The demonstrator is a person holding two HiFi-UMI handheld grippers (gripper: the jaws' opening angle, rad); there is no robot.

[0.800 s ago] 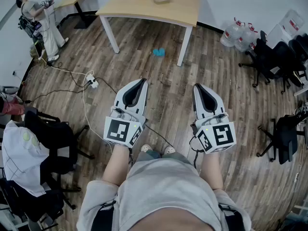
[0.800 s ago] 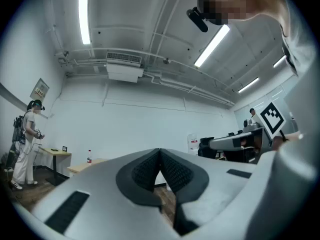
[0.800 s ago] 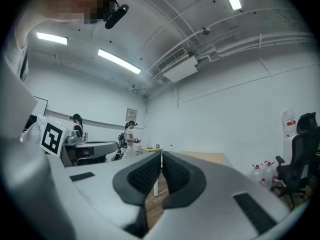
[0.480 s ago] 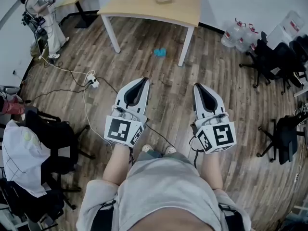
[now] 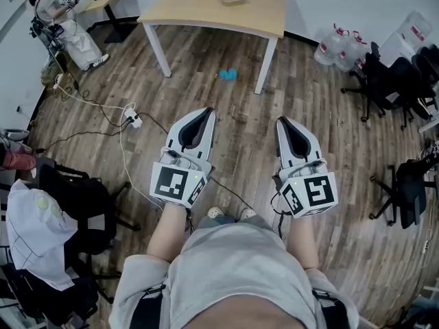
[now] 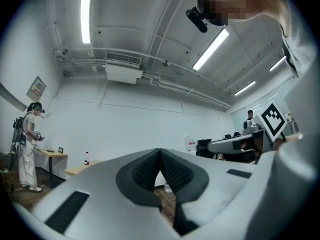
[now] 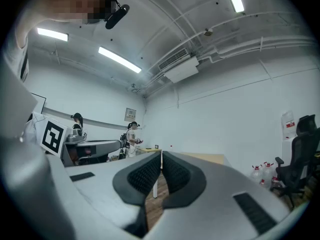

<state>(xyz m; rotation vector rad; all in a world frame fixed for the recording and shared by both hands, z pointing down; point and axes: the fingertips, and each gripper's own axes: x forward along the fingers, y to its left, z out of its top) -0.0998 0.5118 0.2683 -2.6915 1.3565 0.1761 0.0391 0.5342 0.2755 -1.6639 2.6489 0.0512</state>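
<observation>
Left gripper (image 5: 204,112) and right gripper (image 5: 282,121) stay closed; distant person (image 5: 58,12) has stepped.

We're looking at the white wedge-shaped left gripper (image 5: 204,114) and the matching white right gripper (image 5: 281,123), both lined with black ribbed pads (image 6: 175,173). Each carries a white cube with black square markers (image 5: 177,185). A thin black cable (image 5: 226,192) trails behind. We're wearing a grey short-sleeved shirt (image 5: 233,273) and pale shoes (image 5: 215,212).
</observation>
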